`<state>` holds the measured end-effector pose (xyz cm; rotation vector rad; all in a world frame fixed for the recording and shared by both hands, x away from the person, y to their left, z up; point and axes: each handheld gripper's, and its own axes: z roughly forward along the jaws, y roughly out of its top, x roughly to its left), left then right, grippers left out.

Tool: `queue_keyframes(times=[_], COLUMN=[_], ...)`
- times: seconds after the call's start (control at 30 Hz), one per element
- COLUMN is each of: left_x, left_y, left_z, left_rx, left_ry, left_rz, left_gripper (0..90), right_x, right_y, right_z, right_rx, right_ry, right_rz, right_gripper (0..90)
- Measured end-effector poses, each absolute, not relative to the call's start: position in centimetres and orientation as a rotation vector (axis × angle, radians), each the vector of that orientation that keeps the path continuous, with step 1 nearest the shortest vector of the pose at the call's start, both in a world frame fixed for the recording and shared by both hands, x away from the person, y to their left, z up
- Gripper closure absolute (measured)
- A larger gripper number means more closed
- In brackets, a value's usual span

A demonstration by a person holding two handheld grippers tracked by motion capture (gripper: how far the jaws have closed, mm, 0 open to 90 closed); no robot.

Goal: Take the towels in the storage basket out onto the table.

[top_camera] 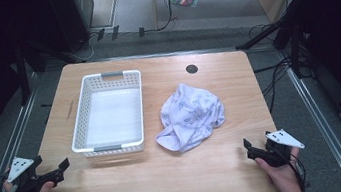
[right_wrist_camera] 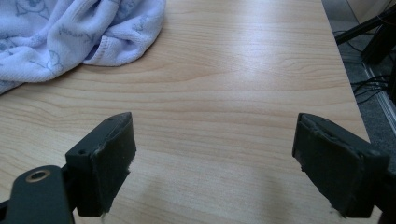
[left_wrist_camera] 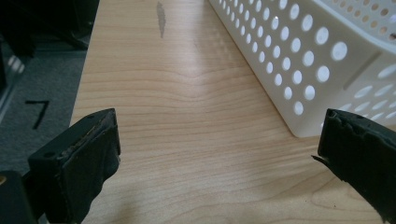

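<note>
Both tools agape at near table (top_camera: pixel 170 177) corners; bare wood between.

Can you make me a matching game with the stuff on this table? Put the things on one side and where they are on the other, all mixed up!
Things:
1. white basket
2. crumpled cloth
3. left hand-held gripper
4. round dark hole

Places or states:
A. far part of the table, beyond the cloth
B. near left corner, jaws open, holding nothing
C. left half of the table, empty inside
D. lying in a heap, right of the basket

Pairs: 1-C, 2-D, 3-B, 4-A
</note>
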<state>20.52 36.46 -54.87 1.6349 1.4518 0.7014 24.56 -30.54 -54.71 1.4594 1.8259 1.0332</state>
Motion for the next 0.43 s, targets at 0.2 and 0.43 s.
queue_keyframes(times=[0.2,0.43], left_x=[20.68,20.66], left_y=[36.45,36.48], left_z=[-55.05,-55.06], left_rx=[1.63,1.631], left_ry=[1.465,1.441], left_rz=[0.69,0.669], left_gripper=[0.1,0.2], right_x=[24.54,24.58], right_y=[-30.59,-30.61], right_z=[-54.71,-54.7], right_rx=[1.453,1.461], right_ry=[1.827,1.828], right_rz=[1.039,1.036], right_gripper=[13.3,13.3])
